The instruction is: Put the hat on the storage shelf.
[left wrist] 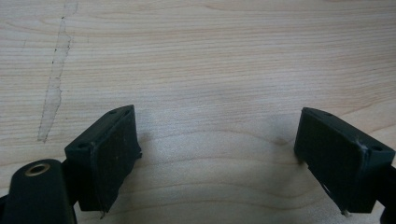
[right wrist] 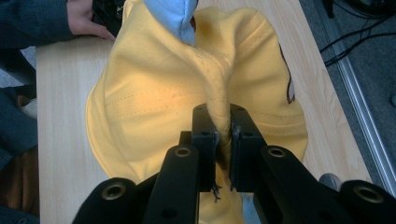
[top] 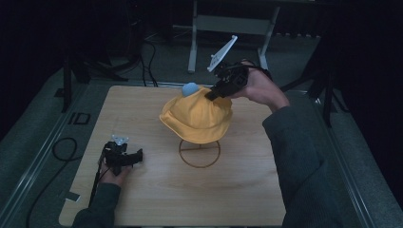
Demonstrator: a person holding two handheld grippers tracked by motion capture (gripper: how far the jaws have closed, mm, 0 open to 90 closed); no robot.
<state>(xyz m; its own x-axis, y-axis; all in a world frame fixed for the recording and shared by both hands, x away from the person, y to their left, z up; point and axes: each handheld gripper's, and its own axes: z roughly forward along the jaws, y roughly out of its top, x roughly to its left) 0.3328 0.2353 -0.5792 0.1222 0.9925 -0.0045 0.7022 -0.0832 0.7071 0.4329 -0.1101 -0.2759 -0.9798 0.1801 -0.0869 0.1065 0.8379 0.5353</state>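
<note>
- Left gripper (top: 124, 154) rests low at the near left of the desk (top: 157, 199), jaws spread wide over bare wood, holding nothing.
- Yellow hat (top: 197, 116) sits mid-desk, raised on a wire stand (top: 199, 153) with a blue top (top: 190, 88); soft, light cloth, likely to bunch and sag, so pinch a fold of the crown.
- Right gripper (right wrist: 223, 135), at the hat's far right, has its jaws clamped on a ridge of crown fabric.

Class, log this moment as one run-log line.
right hand-held gripper: shut on yellow hat | left hand-held gripper: open over table | hat on stand
</note>
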